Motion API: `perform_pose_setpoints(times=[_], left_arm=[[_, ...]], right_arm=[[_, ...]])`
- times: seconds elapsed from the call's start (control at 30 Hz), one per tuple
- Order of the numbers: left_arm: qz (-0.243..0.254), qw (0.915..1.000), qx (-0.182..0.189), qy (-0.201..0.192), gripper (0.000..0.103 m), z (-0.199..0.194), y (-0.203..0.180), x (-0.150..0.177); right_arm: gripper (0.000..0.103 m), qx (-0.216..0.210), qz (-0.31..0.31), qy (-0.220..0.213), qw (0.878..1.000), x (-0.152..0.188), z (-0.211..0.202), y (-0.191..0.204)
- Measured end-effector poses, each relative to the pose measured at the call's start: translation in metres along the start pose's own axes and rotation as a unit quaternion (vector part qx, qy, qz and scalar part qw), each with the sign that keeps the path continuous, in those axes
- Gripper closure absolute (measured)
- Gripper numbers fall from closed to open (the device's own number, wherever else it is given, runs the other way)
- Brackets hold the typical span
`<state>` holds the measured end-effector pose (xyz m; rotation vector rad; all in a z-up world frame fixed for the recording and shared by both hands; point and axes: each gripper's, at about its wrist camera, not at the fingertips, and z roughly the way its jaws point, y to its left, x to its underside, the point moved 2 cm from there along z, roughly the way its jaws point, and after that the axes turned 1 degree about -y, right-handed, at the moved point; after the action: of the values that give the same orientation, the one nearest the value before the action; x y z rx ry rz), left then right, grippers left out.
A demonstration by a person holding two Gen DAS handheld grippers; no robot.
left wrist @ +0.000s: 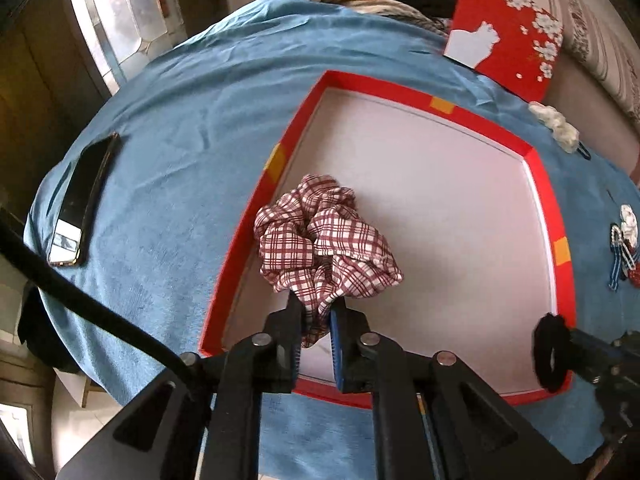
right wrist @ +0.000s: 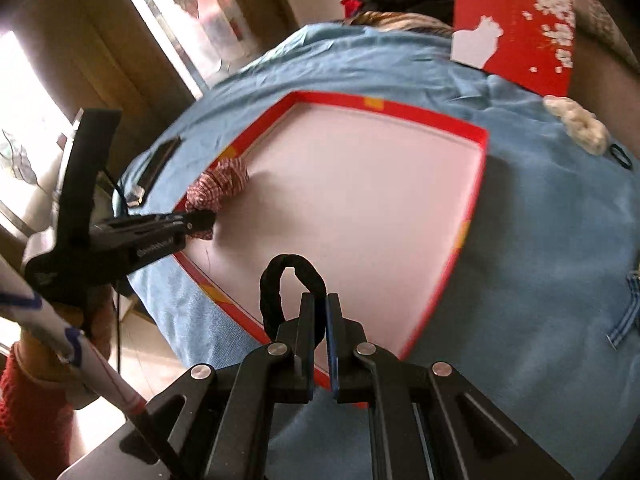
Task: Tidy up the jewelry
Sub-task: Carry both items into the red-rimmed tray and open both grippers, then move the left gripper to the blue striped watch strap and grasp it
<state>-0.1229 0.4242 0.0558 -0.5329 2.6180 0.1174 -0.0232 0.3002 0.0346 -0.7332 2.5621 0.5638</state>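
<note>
A shallow red box (left wrist: 540,184) with a white floor lies on a blue cloth; it also shows in the right wrist view (right wrist: 476,184). My left gripper (left wrist: 317,304) is shut on a red-and-white plaid scrunchie (left wrist: 324,240) that rests inside the box by its left wall. The scrunchie (right wrist: 220,184) and the left gripper (right wrist: 200,218) show in the right wrist view too. My right gripper (right wrist: 318,298) is shut on a black hair tie (right wrist: 272,280) above the box's near edge. The hair tie (left wrist: 550,356) shows at the box's right corner in the left wrist view.
A black phone (left wrist: 82,204) lies on the cloth left of the box. The red box lid (left wrist: 508,36) with white flowers leans at the back right. A white fluffy clip (left wrist: 556,126) and blue-white hair clips (left wrist: 622,248) lie right of the box.
</note>
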Motion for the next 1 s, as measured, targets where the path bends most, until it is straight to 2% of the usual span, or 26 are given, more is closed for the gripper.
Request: perform_pose_setpoints(times=[0.1,0.23,0.27,0.3,0.37,0.47,0.63,0.73,0.83,1.0], left_arm=[[-0.010,0.9999,0.012,0.004,0.091,0.003,0.009,0.004],[-0.015,0.9997,0.021,-0.003,0.083,-0.003,0.014,0.006],[-0.017,0.9996,0.022,-0.006,0.079,-0.006,0.015,0.006],[-0.020,0.9995,0.024,-0.010,0.077,-0.010,0.016,0.007],[-0.028,0.9990,0.026,-0.022,0.063,-0.021,0.018,0.008],[-0.039,0.9983,0.020,-0.038,0.055,-0.037,0.021,0.010],[-0.049,0.9976,0.006,-0.048,0.054,-0.055,0.027,0.014],[-0.050,0.9976,0.001,-0.048,0.054,-0.066,0.022,0.016],[-0.037,0.9979,0.013,-0.052,0.054,-0.078,0.002,0.016],[0.021,0.9973,0.042,-0.057,0.050,-0.094,-0.067,0.018]], right_arm=[[0.096,0.005,-0.007,0.011,1.000,0.001,0.013,0.005],[0.094,0.011,-0.009,0.017,1.000,0.005,0.019,0.007],[0.087,0.012,-0.006,0.017,1.000,0.005,0.019,0.008],[0.074,0.012,-0.003,0.016,1.000,0.005,0.018,0.007],[0.059,0.013,0.002,0.008,1.000,0.004,0.013,0.006],[0.059,0.014,0.003,-0.004,1.000,0.004,0.000,0.005],[0.053,0.023,-0.005,-0.032,0.999,0.011,-0.036,-0.004],[0.052,0.034,0.006,-0.048,0.998,0.024,-0.063,-0.025],[0.052,0.048,0.031,-0.057,0.997,0.042,-0.087,-0.057],[0.052,0.079,0.096,-0.065,0.990,0.083,-0.121,-0.126]])
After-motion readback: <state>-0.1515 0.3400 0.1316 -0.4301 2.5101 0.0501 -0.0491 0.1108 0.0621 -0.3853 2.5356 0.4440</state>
